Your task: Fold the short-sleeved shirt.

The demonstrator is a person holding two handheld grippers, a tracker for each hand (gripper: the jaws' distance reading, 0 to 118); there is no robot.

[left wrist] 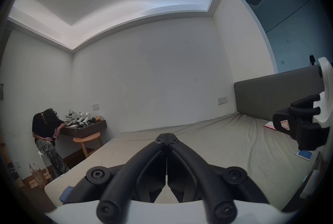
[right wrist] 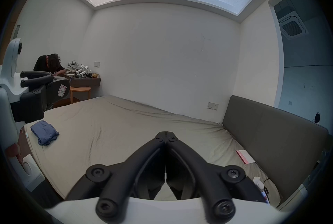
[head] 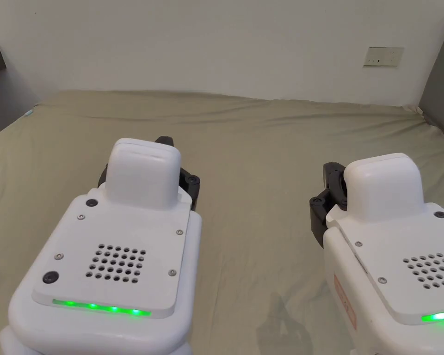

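progress: judged at the start; shirt (right wrist: pixel 44 132) lies bunched, not spread, nothing folded yet.
shirt location: blue heap near the left edge of the bed (right wrist: pixel 126 134), well apart from both grippers.
left gripper (left wrist: pixel 167 135): jaws closed together, empty, held above the bed.
right gripper (right wrist: pixel 165 132): jaws closed together, empty, also above the bed.
left to do: reach shirt, spread flat, fold sleeves and body.
right gripper view: shows the shirt heap whole.
head view: only a blue sliver at the left edge, both gripper housings, bare sheet.
left gripper view: blue scrap low left by the bed corner; phone (left wrist: pixel 304 154) on the bed.
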